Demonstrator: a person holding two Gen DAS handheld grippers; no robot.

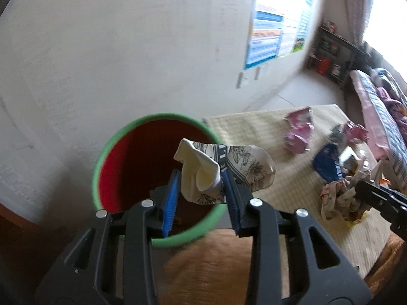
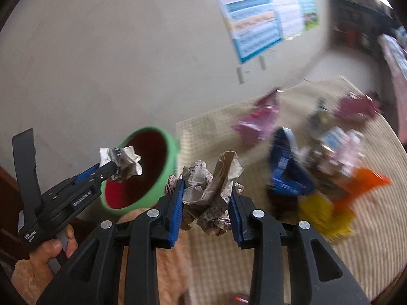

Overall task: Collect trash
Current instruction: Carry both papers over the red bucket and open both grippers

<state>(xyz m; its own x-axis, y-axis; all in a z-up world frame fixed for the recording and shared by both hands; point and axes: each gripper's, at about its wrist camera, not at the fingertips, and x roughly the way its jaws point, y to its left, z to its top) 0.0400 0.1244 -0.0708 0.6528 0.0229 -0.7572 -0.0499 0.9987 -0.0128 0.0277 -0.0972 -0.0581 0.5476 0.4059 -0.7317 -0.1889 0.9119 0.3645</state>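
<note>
both claws are loaded right now. the left claw [image 1: 201,190] is pinched partway shut on a crumpled printed paper [image 1: 223,170], and that wad hangs right over the mouth of the green-rimmed bin [image 1: 98,175], basically above the red inside. the right claw [image 2: 206,203] is clamped about the same amount on a ball of newspaper [image 2: 211,195], sitting just beside the bin, on the side toward the mat, not over the opening yet.

handling-wise this stuff looks super light and squishy. crumpled paper gives under the pads, so the grip bites into the folds and there's nothing fragile to worry about. i'd guess the only annoyance is that loose flaps can snag on the ribbed blue pads [image 1: 170,203] when letting go, so it may need a wide release or a little shake. taking it by the thick middle of the wad looks like the safe bet, which is where both claws have it.

the rest of the trash is farther from the bin, out on the woven mat [image 1: 254,129]: pink wrappers [image 1: 299,132], a blue packet [image 2: 285,167], some yellow and orange bits [image 2: 328,213]. foil wrappers are probably slicker and flatter, so better pinched at a raised crease.
</note>
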